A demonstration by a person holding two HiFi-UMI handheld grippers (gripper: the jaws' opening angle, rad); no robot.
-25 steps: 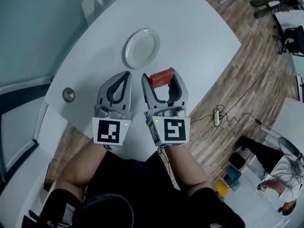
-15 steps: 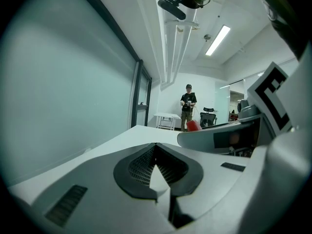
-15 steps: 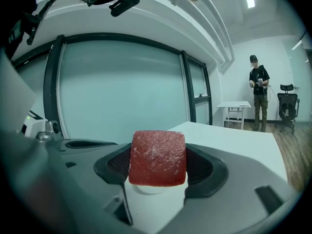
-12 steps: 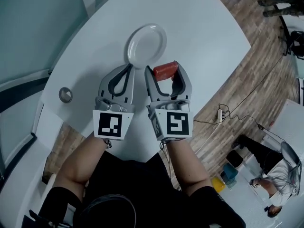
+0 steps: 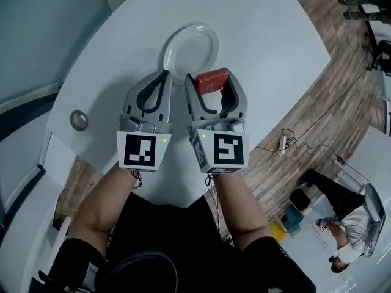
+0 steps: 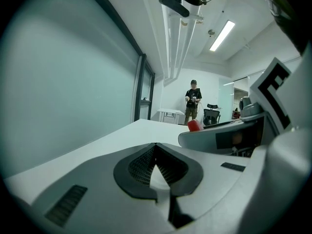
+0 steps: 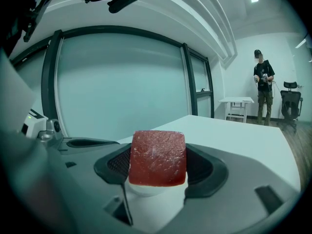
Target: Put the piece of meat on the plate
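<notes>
Okay, your right gripper pinches the meat just below the plate; ease it up-frame over the centre, release low. Your left gripper is pressed together, empty.

The right gripper clamps the meat between its dark pads, a flat red face turned to the camera. The white table stretches ahead. At 9 o'clock is the left gripper. At 2 o'clock, far off, a person stands near a chair.
</notes>
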